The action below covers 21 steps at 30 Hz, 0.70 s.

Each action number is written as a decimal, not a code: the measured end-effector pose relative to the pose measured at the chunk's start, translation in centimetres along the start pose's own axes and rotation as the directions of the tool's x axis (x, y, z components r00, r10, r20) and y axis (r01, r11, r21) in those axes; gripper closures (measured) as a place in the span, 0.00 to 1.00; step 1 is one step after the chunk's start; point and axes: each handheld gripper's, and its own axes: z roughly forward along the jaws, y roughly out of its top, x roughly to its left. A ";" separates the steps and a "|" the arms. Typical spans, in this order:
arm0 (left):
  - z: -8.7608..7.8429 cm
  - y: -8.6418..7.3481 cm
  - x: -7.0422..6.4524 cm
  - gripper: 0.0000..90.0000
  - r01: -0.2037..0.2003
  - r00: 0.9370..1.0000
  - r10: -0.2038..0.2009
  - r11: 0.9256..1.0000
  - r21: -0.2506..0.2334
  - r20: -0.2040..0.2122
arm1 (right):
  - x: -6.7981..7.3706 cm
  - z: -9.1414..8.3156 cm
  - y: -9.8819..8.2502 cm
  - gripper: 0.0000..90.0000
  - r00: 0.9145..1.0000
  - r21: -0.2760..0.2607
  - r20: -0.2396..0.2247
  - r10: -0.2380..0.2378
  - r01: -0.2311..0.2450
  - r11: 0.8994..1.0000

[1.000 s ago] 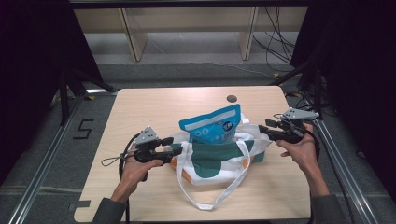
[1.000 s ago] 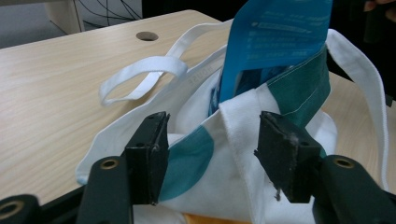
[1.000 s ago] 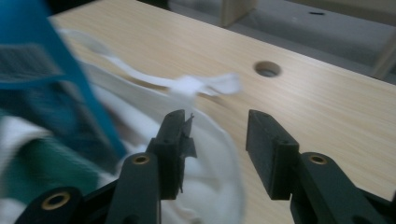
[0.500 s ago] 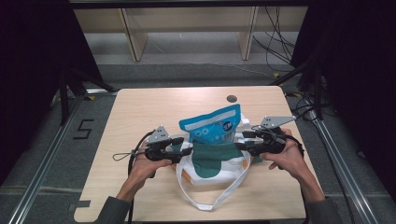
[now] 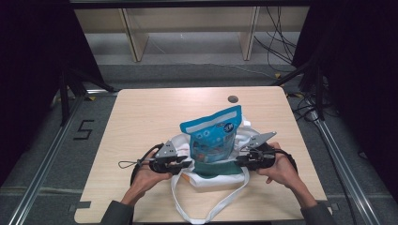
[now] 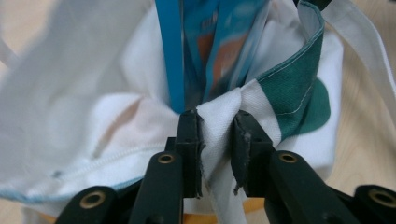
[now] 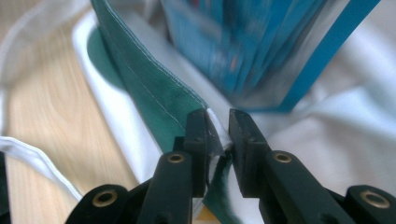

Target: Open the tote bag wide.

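A white and green tote bag (image 5: 216,174) lies on the wooden table (image 5: 141,122), and a blue snack pouch (image 5: 213,138) stands upright in its mouth. My left gripper (image 5: 187,164) is at the bag's left rim. Its jaws have just been closing and now pinch a fold of white cloth (image 6: 217,126). My right gripper (image 5: 239,161) is at the right rim. Its jaws have also just been closing and grip the green-and-white edge (image 7: 218,123). The pouch (image 6: 205,51) rises right behind the left jaws, and the pouch (image 7: 252,51) stands beyond the right ones.
The bag's white handles (image 5: 206,211) loop toward the table's near edge between the person's forearms. A dark round hole (image 5: 233,99) sits in the far part of the table. Metal rails run along both sides of the table, with shelving behind.
Both hands have come inward and down from beside the bag to its left and right rims. Both pairs of jaws have closed on the bag's cloth.
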 end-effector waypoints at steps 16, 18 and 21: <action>2.3 -1.2 0.4 0.86 -0.028 0.993 0.041 0.992 0.120 -0.111 | 1.0 3.2 -1.3 0.89 0.995 0.021 0.071 0.068 -0.070 0.997; 2.5 -1.1 0.8 0.86 -0.022 0.992 0.036 0.993 0.116 -0.118 | 1.0 3.3 -1.2 0.88 0.996 0.003 0.071 0.057 -0.058 0.998; 2.6 -0.7 1.7 0.85 -0.038 0.986 0.056 0.992 0.118 -0.156 | 0.8 3.1 -1.0 0.84 0.995 -0.024 0.046 0.084 -0.083 0.996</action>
